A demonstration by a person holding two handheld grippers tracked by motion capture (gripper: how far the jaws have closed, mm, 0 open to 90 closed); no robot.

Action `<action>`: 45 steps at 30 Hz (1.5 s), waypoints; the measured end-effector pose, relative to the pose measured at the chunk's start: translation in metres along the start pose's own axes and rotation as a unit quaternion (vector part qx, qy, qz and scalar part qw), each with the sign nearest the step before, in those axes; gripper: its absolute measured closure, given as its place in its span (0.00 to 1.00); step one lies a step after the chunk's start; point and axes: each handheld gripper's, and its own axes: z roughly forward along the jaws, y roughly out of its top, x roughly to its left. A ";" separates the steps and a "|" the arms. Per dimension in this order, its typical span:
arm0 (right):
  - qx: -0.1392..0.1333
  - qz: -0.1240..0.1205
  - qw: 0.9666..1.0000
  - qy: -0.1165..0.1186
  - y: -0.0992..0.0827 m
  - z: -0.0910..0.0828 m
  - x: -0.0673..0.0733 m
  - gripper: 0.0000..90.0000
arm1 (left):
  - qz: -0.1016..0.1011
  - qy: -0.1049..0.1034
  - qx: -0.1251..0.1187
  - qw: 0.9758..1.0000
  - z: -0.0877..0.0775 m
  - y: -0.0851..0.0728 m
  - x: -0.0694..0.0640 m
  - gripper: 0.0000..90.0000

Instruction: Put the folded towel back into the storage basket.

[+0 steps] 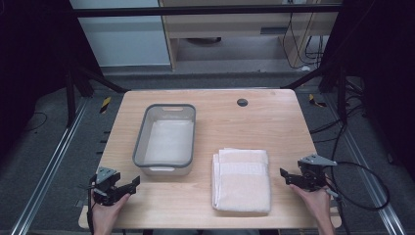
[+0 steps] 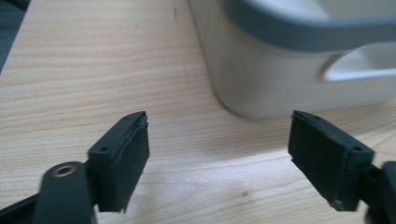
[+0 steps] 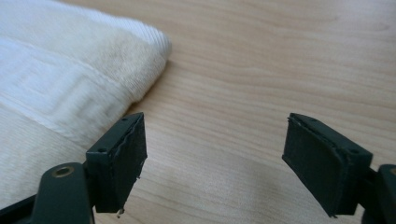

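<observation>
Two grippers, two objects, one light wooden table [image 1: 210,196]. Largest first: the table runs from the person's edge at 6 o'clock toward a dark round grommet [image 1: 242,102] near 12 o'clock. Next in size, a rectangular white plastic tub with a grey rim [image 1: 165,139] stands at about 10 o'clock from the table's middle, nothing in it but its pale floor. Just beside it, toward 4 o'clock, lies a folded cream terry towel with a woven band [image 1: 242,180], square to the table edge, apart from the tub.

Progress, as judged: work looks unstarted. Towel folded and flat, tub unfilled; if the towel is meant for the tub, the pick-up, carry and set-down are all left.

Left gripper [image 1: 125,188] sits at 8 o'clock, off the tub's near corner. In the left gripper view the tub [image 2: 280,70] wall and handle cut-out fill the far side past the fingers [image 2: 126,158]; these stand wide apart, bare wood between them, touching nothing.

Right gripper [image 1: 288,177] sits at 4 o'clock, just right of the towel, pointing toward it. In the right gripper view the towel [image 3: 70,88] corner lies beyond and to the side of one of the fingers [image 3: 119,163], near but apart; jaws spread fully, holding nothing, only table grain between.
</observation>
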 end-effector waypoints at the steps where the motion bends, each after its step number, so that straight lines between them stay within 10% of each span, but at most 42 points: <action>1: -0.007 -0.002 1.000 -0.002 0.000 -0.001 -0.001 0.23 | -0.001 -0.004 -0.007 1.000 -0.002 0.000 -0.002 0.23; 45: -0.082 0.004 0.996 0.036 0.039 -0.030 0.011 0.26 | 0.037 -0.096 -0.052 0.993 -0.013 0.027 -0.071 0.31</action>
